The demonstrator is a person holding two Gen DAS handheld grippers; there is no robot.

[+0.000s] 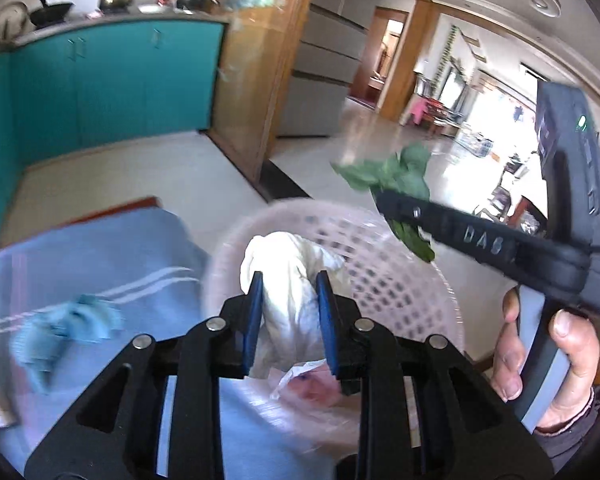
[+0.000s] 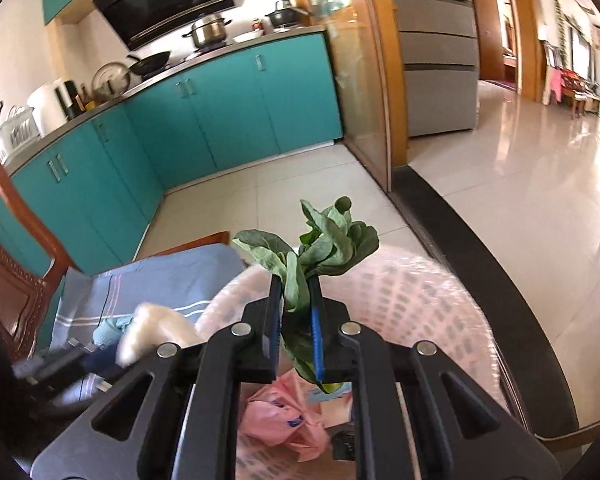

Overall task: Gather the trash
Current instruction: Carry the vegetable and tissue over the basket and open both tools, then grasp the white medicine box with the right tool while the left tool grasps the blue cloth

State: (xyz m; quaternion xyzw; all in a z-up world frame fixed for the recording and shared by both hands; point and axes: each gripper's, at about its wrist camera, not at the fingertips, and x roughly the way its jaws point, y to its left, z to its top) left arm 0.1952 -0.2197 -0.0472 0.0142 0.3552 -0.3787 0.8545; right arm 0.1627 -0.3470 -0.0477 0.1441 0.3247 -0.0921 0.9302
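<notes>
Only right wrist view shows pink bag (image 2: 282,420); left gripper (image 1: 288,300) grasps tissue (image 1: 288,264); right gripper (image 2: 296,300) clenches greens (image 2: 320,240).

Teal cabinets (image 2: 228,112) are seen along the wall under a grey worktop (image 2: 204,58) with a steel pot (image 2: 208,32). A black range hood (image 2: 168,0) is mounted above. The pale tiled floor (image 2: 520,168) is lit brightly beyond a wooden door frame (image 2: 392,60).

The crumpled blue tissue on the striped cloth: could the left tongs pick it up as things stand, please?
Probably not yet: the left tongs already grip a white wad over the pink basket. The blue tissue lies uncovered.
</notes>
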